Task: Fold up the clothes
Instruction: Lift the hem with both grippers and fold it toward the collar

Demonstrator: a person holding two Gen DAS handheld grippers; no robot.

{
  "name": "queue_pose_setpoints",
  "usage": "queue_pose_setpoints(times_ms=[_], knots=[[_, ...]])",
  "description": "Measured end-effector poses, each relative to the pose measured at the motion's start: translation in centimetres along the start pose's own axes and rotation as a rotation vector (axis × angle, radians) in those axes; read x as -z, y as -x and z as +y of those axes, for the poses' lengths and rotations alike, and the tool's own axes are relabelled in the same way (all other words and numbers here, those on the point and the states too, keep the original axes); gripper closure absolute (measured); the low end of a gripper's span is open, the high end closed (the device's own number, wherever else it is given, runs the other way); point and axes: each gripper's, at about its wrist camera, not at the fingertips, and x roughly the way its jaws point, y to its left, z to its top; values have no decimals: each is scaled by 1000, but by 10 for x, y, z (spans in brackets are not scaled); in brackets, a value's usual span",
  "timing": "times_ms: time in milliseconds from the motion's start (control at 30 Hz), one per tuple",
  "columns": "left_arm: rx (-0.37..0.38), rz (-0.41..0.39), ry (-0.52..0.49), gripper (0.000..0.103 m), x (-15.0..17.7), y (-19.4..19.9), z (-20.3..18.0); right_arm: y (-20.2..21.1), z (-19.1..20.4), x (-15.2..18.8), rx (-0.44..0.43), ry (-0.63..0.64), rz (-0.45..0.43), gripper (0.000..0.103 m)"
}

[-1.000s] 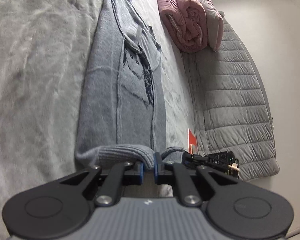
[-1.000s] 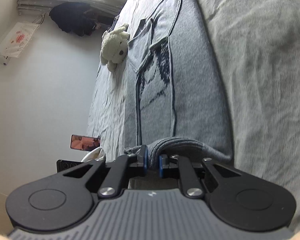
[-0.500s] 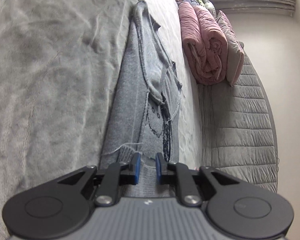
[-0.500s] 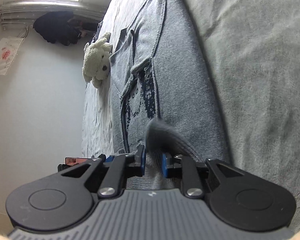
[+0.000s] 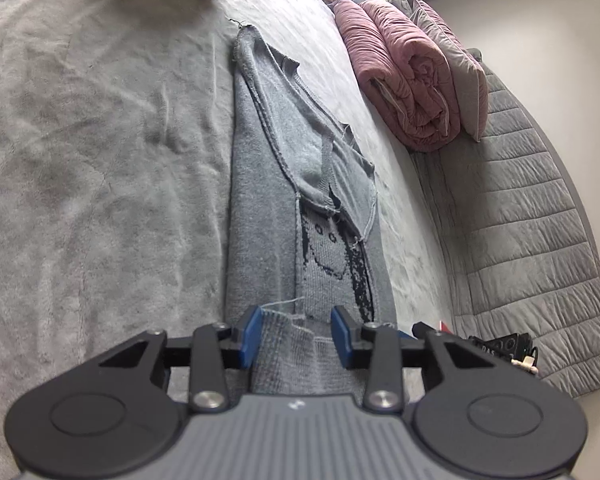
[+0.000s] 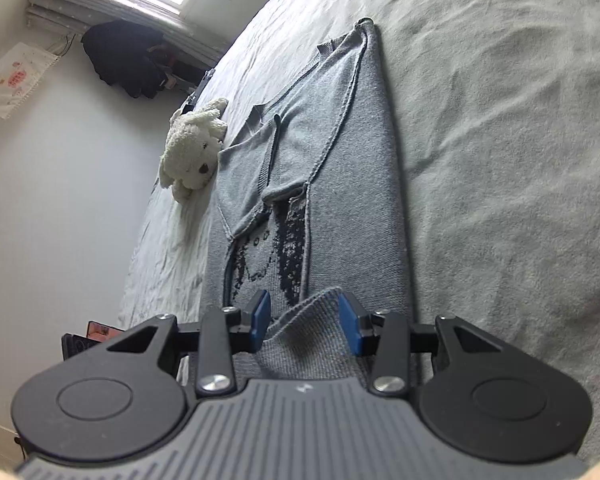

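Observation:
A grey knit sweater (image 5: 260, 220) with a dark pattern lies lengthwise on the grey bed cover (image 5: 80, 160), its sleeves folded in. Its ribbed hem (image 5: 292, 356) is turned up over the body. That hem lies loose between the blue pads of my left gripper (image 5: 298, 330), whose jaws are opening. In the right wrist view the same sweater (image 6: 352, 184) runs away from my right gripper (image 6: 305, 320). Its jaws are opening too, with the hem (image 6: 308, 340) arching slack between them.
A white plush toy (image 6: 192, 152) sits beside the sweater's far end. A rolled pink quilt (image 5: 400, 80) and a grey quilted cover (image 5: 520, 220) lie along the bed's right edge, with a black device (image 5: 500, 346) near it. Dark clothes (image 6: 128, 58) are heaped under the window.
Both grippers went from shut on the ribbed hem to open and let it go. They carried the hem forward over the sweater's body, and more of the far bed has come into view.

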Motion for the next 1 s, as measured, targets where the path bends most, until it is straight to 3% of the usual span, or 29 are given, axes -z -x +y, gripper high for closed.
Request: queue_pose_setpoints(times_ms=[100, 400, 467, 533, 600, 800, 1000], knots=[[-1, 11, -18, 65, 2, -2, -1, 1, -2, 2, 31, 28, 2, 60], [-9, 79, -99, 68, 12, -15, -5, -10, -3, 14, 5, 83, 50, 61], [-17, 76, -110, 75, 14, -16, -6, -13, -3, 15, 5, 84, 44, 66], [-18, 66, -101, 95, 15, -18, -5, -16, -2, 15, 22, 85, 42, 87], [-11, 53, -85, 96, 16, -18, -5, -15, -1, 15, 26, 72, 27, 91], [124, 5, -11, 96, 6, -18, -5, -11, 0, 6, 22, 45, -37, 92], [251, -40, 130, 96, -24, -33, 6, -11, -5, -15, -3, 7, -131, 92]])
